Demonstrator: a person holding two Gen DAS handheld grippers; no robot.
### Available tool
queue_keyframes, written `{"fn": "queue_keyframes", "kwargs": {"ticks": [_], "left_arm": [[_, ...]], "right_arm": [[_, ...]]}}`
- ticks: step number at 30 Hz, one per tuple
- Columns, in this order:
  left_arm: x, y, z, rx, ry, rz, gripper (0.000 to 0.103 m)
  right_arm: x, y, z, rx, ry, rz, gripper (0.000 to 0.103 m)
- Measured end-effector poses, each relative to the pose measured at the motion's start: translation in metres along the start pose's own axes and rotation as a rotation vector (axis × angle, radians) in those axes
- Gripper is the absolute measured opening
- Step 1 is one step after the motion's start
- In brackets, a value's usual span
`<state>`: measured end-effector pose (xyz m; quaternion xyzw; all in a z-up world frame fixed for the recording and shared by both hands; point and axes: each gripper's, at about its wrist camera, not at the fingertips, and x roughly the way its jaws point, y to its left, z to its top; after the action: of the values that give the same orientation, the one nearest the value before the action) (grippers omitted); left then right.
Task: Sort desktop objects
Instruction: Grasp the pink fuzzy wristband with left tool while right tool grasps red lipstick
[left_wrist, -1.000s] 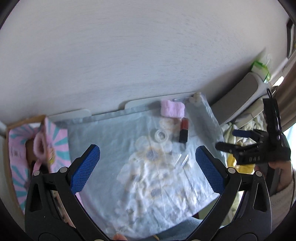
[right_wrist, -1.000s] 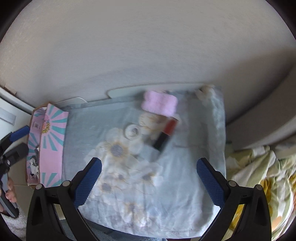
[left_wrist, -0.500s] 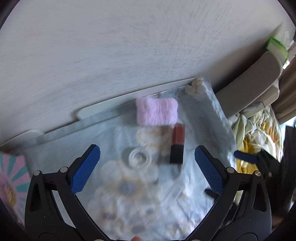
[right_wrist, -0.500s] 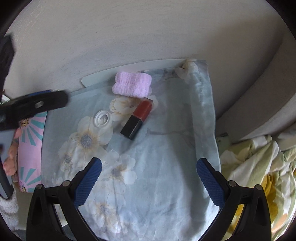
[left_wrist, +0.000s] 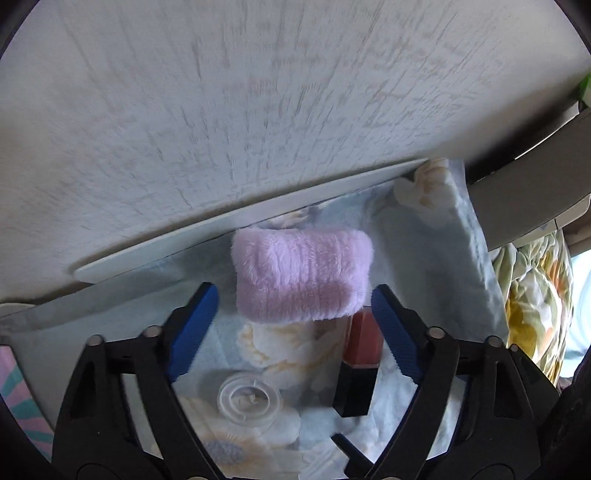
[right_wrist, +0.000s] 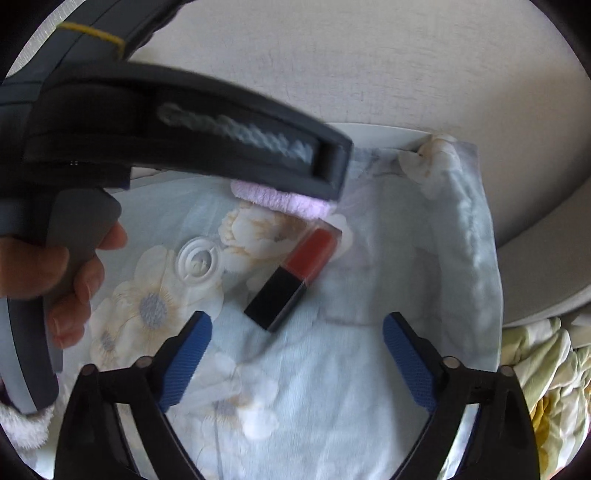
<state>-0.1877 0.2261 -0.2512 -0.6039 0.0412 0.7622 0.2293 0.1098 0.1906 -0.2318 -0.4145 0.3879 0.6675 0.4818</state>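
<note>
The left gripper (left_wrist: 293, 306) has just been closing its jaws, yet they stand apart with the pink puff (left_wrist: 303, 273) between and just past the tips; the pads seem not to touch it. Behind the right pad lie the lipstick (left_wrist: 360, 363) and a clear lid (left_wrist: 249, 400) on the floral cloth (left_wrist: 432, 229). The right gripper (right_wrist: 297, 338), also narrowing, is open and holds nothing; the lipstick lies just ahead of its 2 tips.

Lilac plush pouch (left_wrist: 303, 275); lip-gloss tube (right_wrist: 293, 277), red body with black cap; clear ribbed lid (right_wrist: 199, 263); pale blue cloth (right_wrist: 369, 369) printed with cream flowers; blue-padded black gripper (right_wrist: 297, 363).
</note>
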Motion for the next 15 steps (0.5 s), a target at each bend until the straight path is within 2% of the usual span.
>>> {"fn": "queue_keyframes", "kwargs": {"ticks": [1,6,11,13,15], "left_arm": [[0.002,0.0,0.0,-0.001,0.005,0.002,0.07],[0.007,0.002,-0.003,-0.014,0.014,-0.011,0.062],[0.009,0.007,-0.006,-0.031,0.016,-0.017,0.051],[0.008,0.009,-0.008,-0.037,0.014,-0.026,0.05],[0.007,0.009,-0.009,-0.037,0.012,-0.026,0.048]], "right_arm": [[0.002,-0.001,0.002,0.006,-0.001,0.004,0.08],[0.013,0.0,0.011,0.022,0.0,0.026,0.067],[0.02,-0.001,0.015,0.044,0.0,0.021,0.045],[0.02,-0.004,0.016,0.05,0.001,0.01,0.032],[0.019,-0.007,0.016,0.053,0.003,0.013,0.031]]}}
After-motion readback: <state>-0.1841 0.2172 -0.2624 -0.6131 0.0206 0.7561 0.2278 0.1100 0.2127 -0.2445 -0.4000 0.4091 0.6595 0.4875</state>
